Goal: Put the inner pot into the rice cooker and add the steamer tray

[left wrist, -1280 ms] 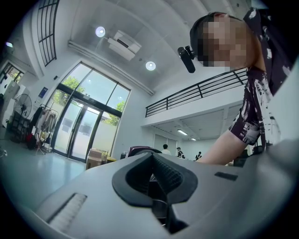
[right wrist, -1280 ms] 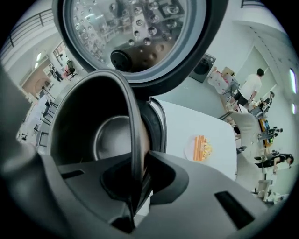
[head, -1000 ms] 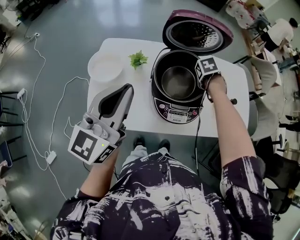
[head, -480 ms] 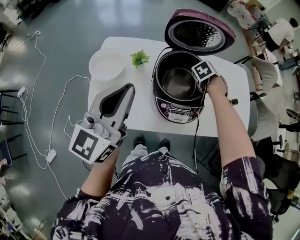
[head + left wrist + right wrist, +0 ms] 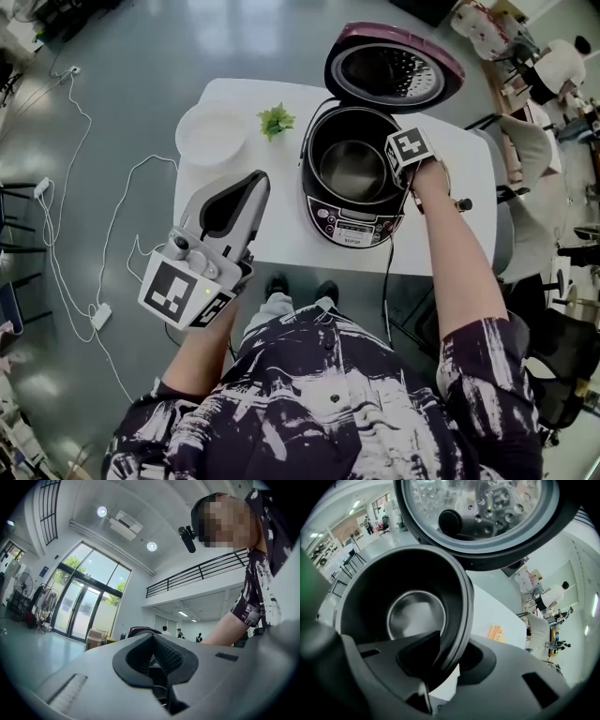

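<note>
We are observing the inner pot (image 5: 354, 167) seated inside the rice cooker (image 5: 354, 231), which is standing near the front edge of the white table (image 5: 281, 239) with its lid (image 5: 394, 70) raised; the pot is holding nothing. The white steamer tray (image 5: 212, 134) is lying at the table's rear left, near a small green plant (image 5: 276, 119). The right gripper (image 5: 447, 651) is opening its jaws, with the pot's right rim running between them. The left gripper (image 5: 253, 187), jaws pressed together and empty, is hovering over the bare front left corner
</note>
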Action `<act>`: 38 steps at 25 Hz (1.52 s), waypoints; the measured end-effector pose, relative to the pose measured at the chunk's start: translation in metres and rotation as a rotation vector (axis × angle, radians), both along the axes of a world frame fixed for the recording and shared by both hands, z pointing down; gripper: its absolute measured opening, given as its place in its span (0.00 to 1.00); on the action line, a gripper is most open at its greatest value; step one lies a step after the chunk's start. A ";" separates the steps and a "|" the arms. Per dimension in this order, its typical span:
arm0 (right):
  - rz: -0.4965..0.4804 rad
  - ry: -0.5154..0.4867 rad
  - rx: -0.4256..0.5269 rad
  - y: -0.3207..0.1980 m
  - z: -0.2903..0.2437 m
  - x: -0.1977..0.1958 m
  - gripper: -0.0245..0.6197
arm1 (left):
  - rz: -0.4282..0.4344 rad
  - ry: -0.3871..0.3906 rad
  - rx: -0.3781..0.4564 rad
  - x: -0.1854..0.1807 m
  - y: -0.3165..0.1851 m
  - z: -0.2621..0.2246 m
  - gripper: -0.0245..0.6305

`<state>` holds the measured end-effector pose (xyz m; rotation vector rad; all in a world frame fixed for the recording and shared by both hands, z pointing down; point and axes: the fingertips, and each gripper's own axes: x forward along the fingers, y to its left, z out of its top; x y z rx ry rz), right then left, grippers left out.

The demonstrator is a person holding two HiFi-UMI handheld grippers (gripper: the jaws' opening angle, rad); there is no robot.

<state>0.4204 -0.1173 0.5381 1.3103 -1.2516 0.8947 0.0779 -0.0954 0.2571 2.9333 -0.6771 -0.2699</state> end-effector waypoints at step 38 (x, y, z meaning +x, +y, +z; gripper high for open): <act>-0.235 -0.914 0.553 -0.105 -0.192 -0.313 0.17 | -0.108 -0.003 -0.008 -0.062 0.023 0.007 0.04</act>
